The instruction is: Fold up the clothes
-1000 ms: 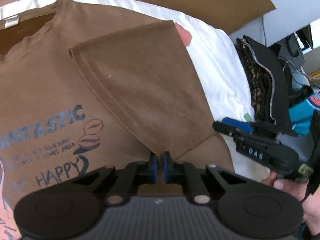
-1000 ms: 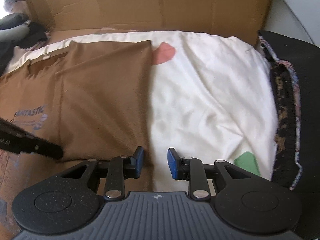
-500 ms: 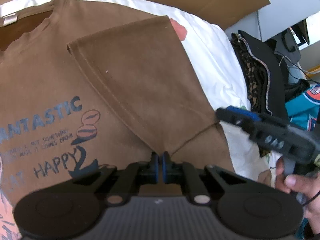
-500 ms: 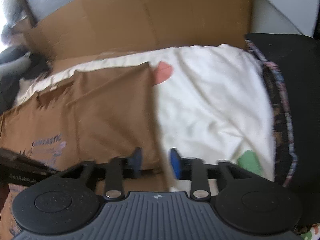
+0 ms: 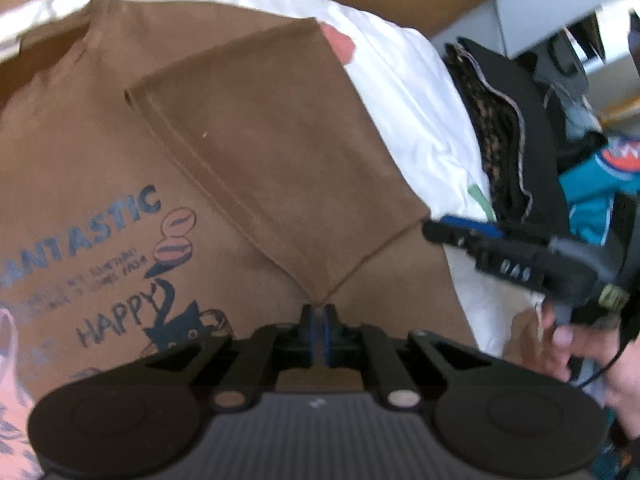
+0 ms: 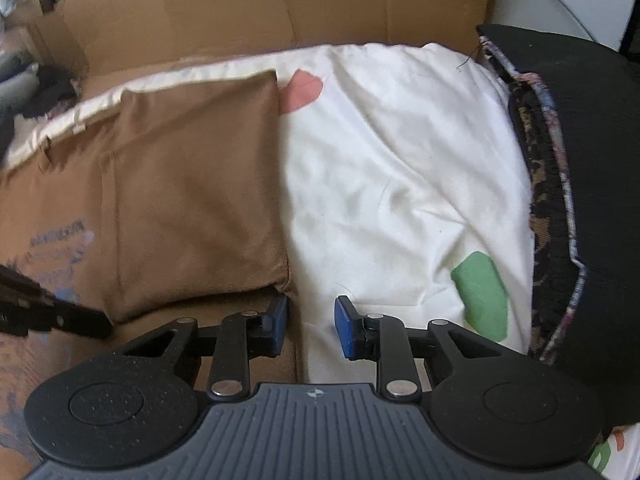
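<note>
A brown T-shirt [image 5: 100, 160] with blue "FANTASTIC" and "HAPPY" print lies flat on a white sheet. One sleeve [image 5: 272, 152] is folded in over its chest. My left gripper [image 5: 318, 312] is shut on the pointed tip of that folded sleeve. Its dark finger also shows at the lower left of the right wrist view [image 6: 80, 320]. My right gripper [image 6: 310, 316] hovers at the shirt's side edge [image 6: 286, 280], and its jaws are closing. Only the shirt edge and the sheet lie between its pads, untouched. In the left wrist view it sits to the right [image 5: 460, 228].
The white sheet [image 6: 400, 160] carries pink and green patches. Brown cardboard [image 6: 280, 0] stands behind it. A dark patterned garment pile [image 6: 580, 160] lies along the right side, with a teal garment [image 5: 592, 184] beyond. A person's hand [image 5: 560, 340] holds the right gripper.
My left jaws closed a small gap onto the sleeve tip. My right jaws widened, then narrowed again, while the right gripper shifted slightly along the shirt's side edge.
</note>
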Tool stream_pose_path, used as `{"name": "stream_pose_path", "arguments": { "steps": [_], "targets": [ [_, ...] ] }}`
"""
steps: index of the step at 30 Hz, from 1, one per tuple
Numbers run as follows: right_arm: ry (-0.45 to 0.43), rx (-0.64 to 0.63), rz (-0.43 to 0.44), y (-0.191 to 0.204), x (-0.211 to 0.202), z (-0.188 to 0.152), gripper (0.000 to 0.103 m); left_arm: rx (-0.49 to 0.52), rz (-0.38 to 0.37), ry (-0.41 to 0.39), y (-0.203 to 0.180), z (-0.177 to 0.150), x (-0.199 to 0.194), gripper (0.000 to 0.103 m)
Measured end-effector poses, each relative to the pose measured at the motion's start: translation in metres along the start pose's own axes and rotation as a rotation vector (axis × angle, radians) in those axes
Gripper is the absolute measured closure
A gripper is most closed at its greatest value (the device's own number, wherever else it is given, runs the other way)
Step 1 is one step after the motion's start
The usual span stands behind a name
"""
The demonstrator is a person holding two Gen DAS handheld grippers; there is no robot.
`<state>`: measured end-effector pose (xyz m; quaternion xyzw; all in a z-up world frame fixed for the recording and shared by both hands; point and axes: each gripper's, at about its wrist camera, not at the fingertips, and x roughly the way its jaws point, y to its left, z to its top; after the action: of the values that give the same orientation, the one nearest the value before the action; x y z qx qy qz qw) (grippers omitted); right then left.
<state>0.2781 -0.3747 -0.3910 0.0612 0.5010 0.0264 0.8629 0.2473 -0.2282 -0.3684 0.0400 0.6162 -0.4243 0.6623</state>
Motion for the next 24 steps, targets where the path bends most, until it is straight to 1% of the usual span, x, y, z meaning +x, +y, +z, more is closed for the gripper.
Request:
{"name": "stream_pose_path", "arguments": {
  "steps": [4, 5, 6, 8, 10, 14, 16, 20, 21, 24],
  "targets": [
    [-0.064, 0.002, 0.027, 0.008, -0.014, 0.006, 0.071, 0.073, 0.017, -0.041, -0.011, 0.013, -0.012, 0.093],
    [-0.08, -0.004, 0.036, 0.011, -0.015, 0.009, 0.071, 0.098, 0.027, -0.059, -0.014, 0.017, -0.013, 0.091],
    [-0.092, -0.009, 0.043, 0.015, -0.015, 0.011, 0.071, 0.127, 0.04, -0.075, -0.017, 0.021, -0.013, 0.085],
    [-0.11, -0.017, 0.059, 0.022, -0.012, 0.013, 0.071, 0.171, 0.068, -0.098, -0.022, 0.026, -0.009, 0.078],
    [-0.12, -0.02, 0.078, 0.029, -0.007, 0.013, 0.071, 0.18, 0.089, -0.112, -0.022, 0.03, -0.003, 0.077],
    [-0.104, -0.018, 0.085, 0.032, 0.009, 0.003, 0.071, 0.197, 0.108, -0.113, -0.023, 0.032, 0.016, 0.071],
    [-0.081, -0.029, 0.083, 0.029, 0.019, -0.004, 0.076, 0.213, 0.118, -0.108, -0.023, 0.03, 0.023, 0.069],
    [-0.079, -0.04, 0.091, 0.02, 0.02, -0.011, 0.086, 0.262, 0.128, -0.121, -0.025, 0.024, 0.03, 0.061],
    [-0.076, -0.041, 0.093, 0.018, 0.02, -0.012, 0.086, 0.269, 0.128, -0.118, -0.026, 0.023, 0.029, 0.059],
    [-0.07, -0.05, 0.099, 0.014, 0.018, -0.016, 0.087, 0.284, 0.135, -0.105, -0.028, 0.023, 0.024, 0.059]
  ]
}}
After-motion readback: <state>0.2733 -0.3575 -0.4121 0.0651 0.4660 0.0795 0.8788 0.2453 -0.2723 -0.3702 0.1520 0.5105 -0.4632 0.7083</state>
